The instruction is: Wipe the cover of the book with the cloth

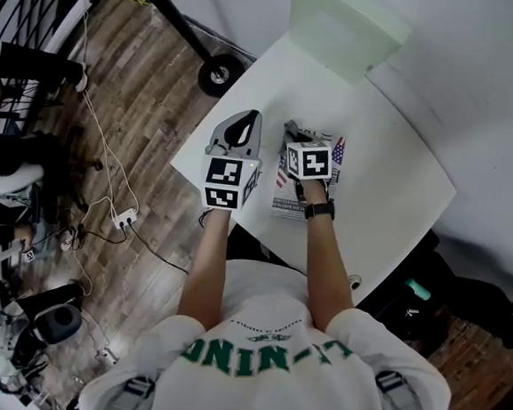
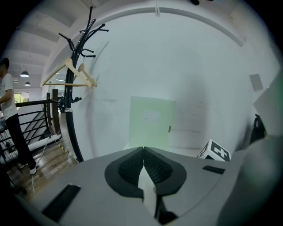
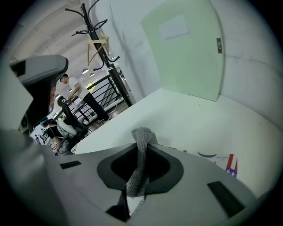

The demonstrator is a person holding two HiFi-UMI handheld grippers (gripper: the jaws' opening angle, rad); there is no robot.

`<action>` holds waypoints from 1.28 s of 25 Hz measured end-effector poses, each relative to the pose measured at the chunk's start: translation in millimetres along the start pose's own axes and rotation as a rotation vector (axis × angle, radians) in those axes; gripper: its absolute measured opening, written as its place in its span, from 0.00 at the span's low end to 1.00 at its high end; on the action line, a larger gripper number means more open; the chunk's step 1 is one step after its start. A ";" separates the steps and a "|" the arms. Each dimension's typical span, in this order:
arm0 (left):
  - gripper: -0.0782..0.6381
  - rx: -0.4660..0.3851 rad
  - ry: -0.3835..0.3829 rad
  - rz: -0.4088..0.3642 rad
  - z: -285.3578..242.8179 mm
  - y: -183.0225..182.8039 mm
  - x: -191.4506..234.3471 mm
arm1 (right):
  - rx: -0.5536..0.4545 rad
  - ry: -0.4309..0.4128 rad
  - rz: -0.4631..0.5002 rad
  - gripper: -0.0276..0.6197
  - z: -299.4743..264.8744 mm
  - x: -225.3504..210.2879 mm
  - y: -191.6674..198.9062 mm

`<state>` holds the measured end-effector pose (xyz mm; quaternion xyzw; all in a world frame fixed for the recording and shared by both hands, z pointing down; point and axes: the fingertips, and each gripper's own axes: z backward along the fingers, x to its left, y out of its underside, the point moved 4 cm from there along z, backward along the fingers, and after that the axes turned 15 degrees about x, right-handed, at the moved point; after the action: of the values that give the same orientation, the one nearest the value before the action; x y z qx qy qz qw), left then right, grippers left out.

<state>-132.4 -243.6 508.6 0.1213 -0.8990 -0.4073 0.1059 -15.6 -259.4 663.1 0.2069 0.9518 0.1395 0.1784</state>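
White table [image 1: 391, 198], book [image 1: 286, 196] flat on it. Right gripper [image 3: 141, 148] pinches the grey cloth [image 3: 139, 165] right over the cover, ready to wipe. Left gripper [image 2: 143, 152] is closed, empty and parked aside.

We see soft, even, cool indoor light in every view; the white table [image 1: 390, 202] is nearly washed out toward 2 o'clock in the head view, with only faint shadows. Both gripper views are fisheye rounds with black corners and bowed lines at the rim, and a ceiling lamp [image 2: 24, 74] glows at 9 o'clock in the left one. The grey bodies of the left gripper [image 2: 143, 148] and right gripper [image 3: 142, 145] blur toward 6 o'clock.
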 end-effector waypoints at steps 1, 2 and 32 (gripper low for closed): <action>0.13 0.001 0.008 -0.008 -2.0 -1.9 -5.2 | -0.002 0.010 -0.014 0.12 3.4 -6.0 2.4; 0.13 0.001 0.015 -0.016 -4.4 -4.1 -11.2 | -0.004 0.024 -0.028 0.12 7.5 -13.5 5.4; 0.13 0.021 -0.010 0.016 -8.7 1.5 -14.8 | -0.011 -0.042 0.028 0.12 0.2 20.7 21.9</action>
<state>-116.1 -244.3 514.0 0.1131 -0.9047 -0.3976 0.1032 -25.6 -231.0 664.6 0.2222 0.9441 0.1428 0.1973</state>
